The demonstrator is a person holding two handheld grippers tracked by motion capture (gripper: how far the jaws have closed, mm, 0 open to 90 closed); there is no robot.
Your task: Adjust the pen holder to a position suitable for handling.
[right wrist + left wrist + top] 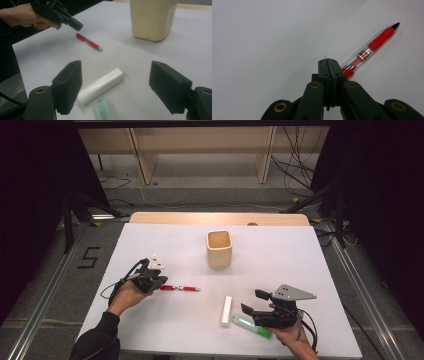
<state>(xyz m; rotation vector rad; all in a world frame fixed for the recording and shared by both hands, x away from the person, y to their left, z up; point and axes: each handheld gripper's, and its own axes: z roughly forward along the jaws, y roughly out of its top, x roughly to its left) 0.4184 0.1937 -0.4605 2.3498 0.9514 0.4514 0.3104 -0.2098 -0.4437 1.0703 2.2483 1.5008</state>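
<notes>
A red pen (180,288) (372,47) (89,42) lies on the white table, its black tip pointing away from my left gripper. My left gripper (161,281) (328,61) (76,25) is shut with nothing between its jaws, and hovers just over the pen's rear end. A white stick-shaped marker (227,310) (101,85) lies near the front, with a green highlighter (254,327) (103,110) beside it. My right gripper (253,301) (116,67) stands wide open just above these two, holding nothing. A beige cup (219,248) (152,18) stands upright at the table's middle.
The white table top (280,265) ends at a wooden strip along its far edge. Beyond it are wooden shelving, cables on the floor and dark stands at both sides. A person's hands hold both grippers from the near edge.
</notes>
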